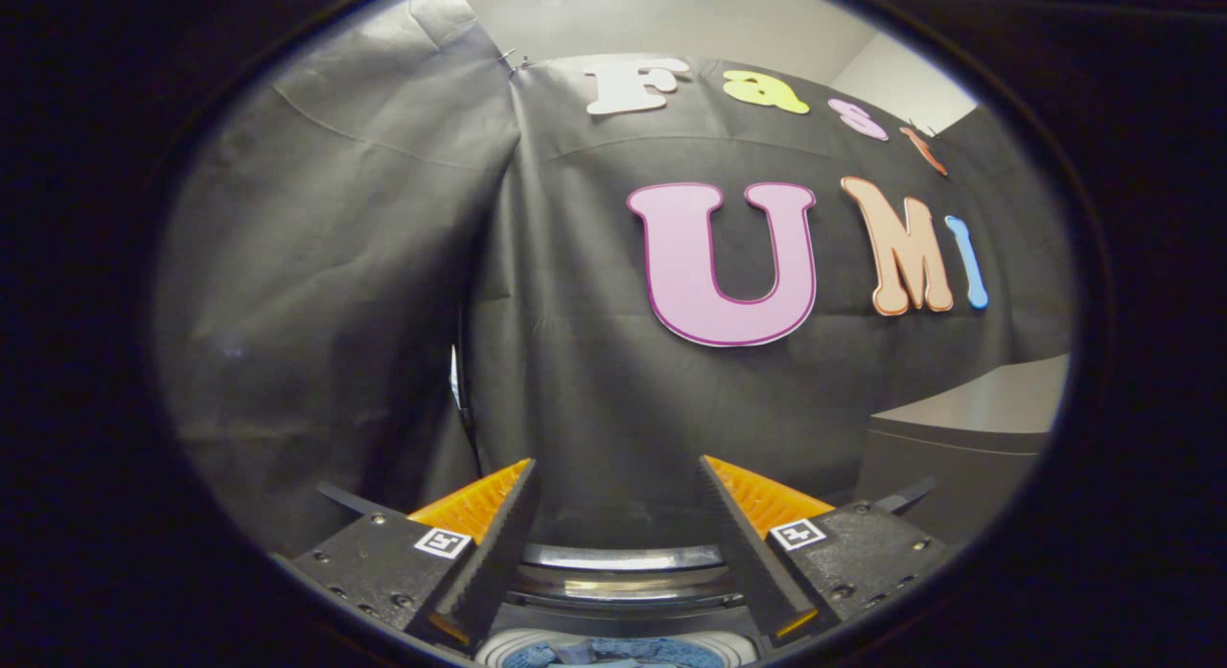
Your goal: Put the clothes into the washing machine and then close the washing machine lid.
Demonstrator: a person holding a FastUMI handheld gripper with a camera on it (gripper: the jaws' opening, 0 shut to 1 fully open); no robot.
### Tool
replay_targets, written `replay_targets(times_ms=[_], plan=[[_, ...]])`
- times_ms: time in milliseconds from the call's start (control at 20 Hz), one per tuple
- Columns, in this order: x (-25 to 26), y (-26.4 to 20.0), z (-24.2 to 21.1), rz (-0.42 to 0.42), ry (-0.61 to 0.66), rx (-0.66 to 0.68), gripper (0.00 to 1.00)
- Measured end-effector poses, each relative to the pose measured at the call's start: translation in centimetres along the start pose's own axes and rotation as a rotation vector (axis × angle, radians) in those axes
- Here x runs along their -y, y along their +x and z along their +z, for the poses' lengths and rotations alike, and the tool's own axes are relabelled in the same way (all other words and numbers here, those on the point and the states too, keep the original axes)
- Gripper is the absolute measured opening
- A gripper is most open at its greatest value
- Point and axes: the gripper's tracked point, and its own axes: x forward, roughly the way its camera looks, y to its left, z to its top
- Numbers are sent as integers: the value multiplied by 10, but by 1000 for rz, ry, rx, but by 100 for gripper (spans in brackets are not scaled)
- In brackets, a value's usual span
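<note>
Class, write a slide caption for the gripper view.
Open gripper hovers above washing machine, blue clothes inside, lid up.

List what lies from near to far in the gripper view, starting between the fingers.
Blue clothes in the washing machine's tub, low between the open gripper's fingers → the raised washing machine lid → the black cloth wall beyond the fingers.

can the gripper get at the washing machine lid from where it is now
Probably yes. The gripper is open, holding nothing, with the raised washing machine lid just ahead between its fingers, above the blue clothes in the drum. Nothing stands in between, though how near the lid lies is hard to judge.
</note>
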Motion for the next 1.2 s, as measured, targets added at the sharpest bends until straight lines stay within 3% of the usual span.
replay_targets(times_ms=[500, 600, 700, 850, 1200], plan=[[-2, -1, -2, 11, 10, -35, 98], [8, 0, -12, -44, -7, -112, 98], [-2, -12, -29, -27, 58, -227, 97], [-2, -28, -55, -27, 141, -252, 97], [-6, -60, -63, 0, 74, -280, 97]])
